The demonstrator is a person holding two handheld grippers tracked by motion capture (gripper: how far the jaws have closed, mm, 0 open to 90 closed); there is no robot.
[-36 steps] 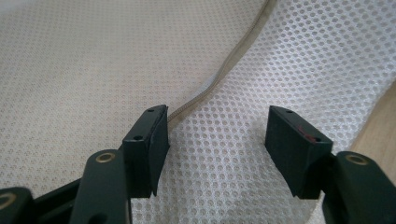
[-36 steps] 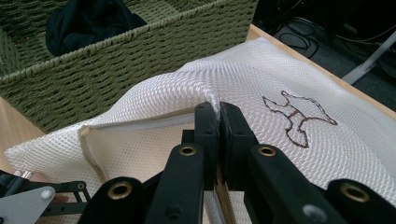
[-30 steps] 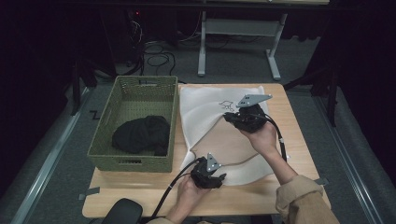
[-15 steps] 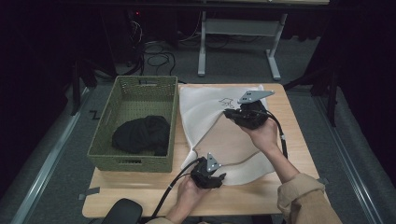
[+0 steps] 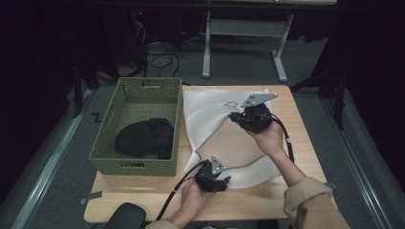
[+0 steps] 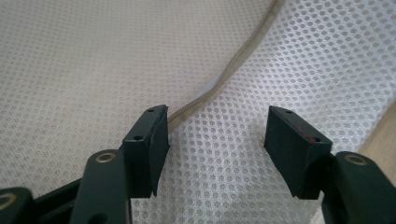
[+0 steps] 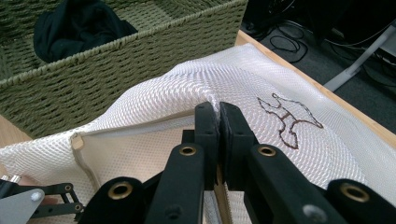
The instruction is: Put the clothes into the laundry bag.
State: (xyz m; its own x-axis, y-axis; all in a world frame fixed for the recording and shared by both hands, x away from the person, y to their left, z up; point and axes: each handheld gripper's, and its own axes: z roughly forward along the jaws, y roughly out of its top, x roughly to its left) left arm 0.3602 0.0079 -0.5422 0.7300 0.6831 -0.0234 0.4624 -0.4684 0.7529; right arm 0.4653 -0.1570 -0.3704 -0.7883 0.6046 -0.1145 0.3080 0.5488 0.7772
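A: Where does the white mesh bag (image 5: 224,138) lie?

B: Flat on the desk (image 5: 305,157), just beside the green woven basket (image 5: 138,129). Its mouth is drawn open, so the pale inside shows between the two grippers.

A: And the grippers?

B: The right gripper (image 5: 246,116) has its fingers (image 7: 208,135) pressed together on the bag's upper layer near the stitched emblem (image 7: 287,119), and lifts that edge. The left gripper (image 5: 216,180) sits at the near edge with its fingers (image 6: 149,140) spread; mesh and the zipper seam (image 6: 224,77) lie between them, but they don't pinch it.

A: How far along, then?

B: I'd judge the opening half done: one side is held up, the lower one isn't yet gripped. The dark garment (image 5: 143,137) lies in the basket, so filling the bag looks wholly ahead.
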